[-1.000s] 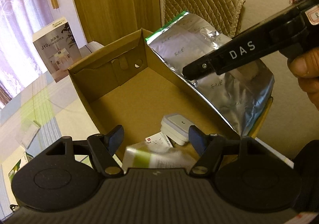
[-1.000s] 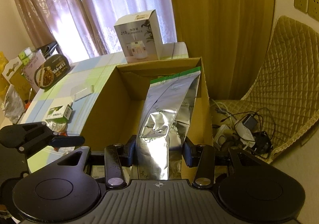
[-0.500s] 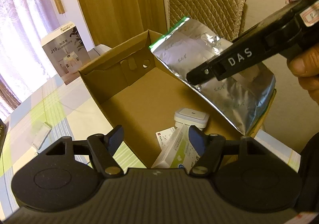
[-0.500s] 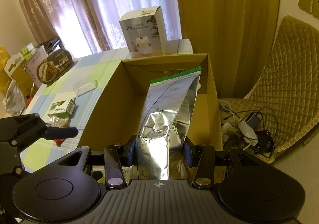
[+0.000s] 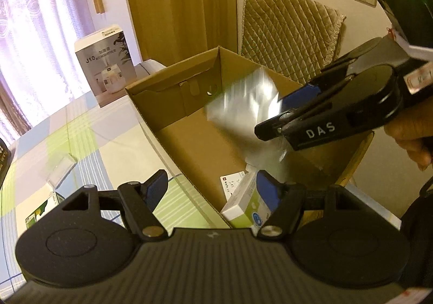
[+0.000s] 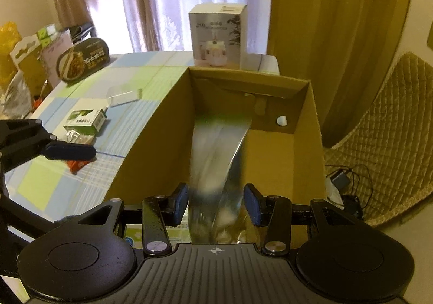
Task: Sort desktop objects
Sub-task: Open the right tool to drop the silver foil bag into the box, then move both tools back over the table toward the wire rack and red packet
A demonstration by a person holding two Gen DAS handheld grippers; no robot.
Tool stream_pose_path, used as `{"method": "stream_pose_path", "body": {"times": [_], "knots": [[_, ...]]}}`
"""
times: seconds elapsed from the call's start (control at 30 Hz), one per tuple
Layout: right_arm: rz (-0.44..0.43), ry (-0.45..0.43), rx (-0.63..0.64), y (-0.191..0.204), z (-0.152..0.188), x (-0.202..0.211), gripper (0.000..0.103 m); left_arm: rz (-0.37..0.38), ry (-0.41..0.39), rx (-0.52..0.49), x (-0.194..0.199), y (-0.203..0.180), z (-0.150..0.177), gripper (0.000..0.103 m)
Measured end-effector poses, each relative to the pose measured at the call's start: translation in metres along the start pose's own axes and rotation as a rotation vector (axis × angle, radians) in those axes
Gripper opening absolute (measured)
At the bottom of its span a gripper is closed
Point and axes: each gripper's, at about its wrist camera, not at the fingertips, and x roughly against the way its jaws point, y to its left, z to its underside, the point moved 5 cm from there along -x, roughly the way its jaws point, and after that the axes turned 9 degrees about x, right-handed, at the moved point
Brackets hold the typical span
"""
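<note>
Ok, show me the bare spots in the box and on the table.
Free: box floor right of the foil bag, by the far wall; tablecloth between the box and the green carton. Crowded: the box's near end, the tablecloth's left edge.

Left wrist view: mounted behind the left claw [image 5: 212, 190], close above the near corner of the cardboard box [image 5: 173, 141], facing along the box's length toward its far end wall, with the quilted chair [image 5: 289, 36] and wall sockets beyond. The right claw [image 5: 273, 125] enters from the right of the box.

Right wrist view: mounted behind the right claw [image 6: 215, 205], close over the box's [image 6: 311, 141] near end, facing its far wall and the curtained window beyond.

Shared: box interior, blurred foil pouch [image 6: 216, 157], white humidifier carton [image 6: 217, 36] past the box, checked surface [image 6: 81, 168] left of the box, left claw [image 6: 67, 151] there.
</note>
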Motion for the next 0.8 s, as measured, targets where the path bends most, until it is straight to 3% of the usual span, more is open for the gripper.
{"method": "stream_pose_path", "body": {"times": [0.8], "knots": [[0.008, -0.016, 0.052, 0.018, -0.006, 0.012, 0.044, -0.019, -0.007, 0.052, 0.020, 0.024, 0.017, 0.068]]}}
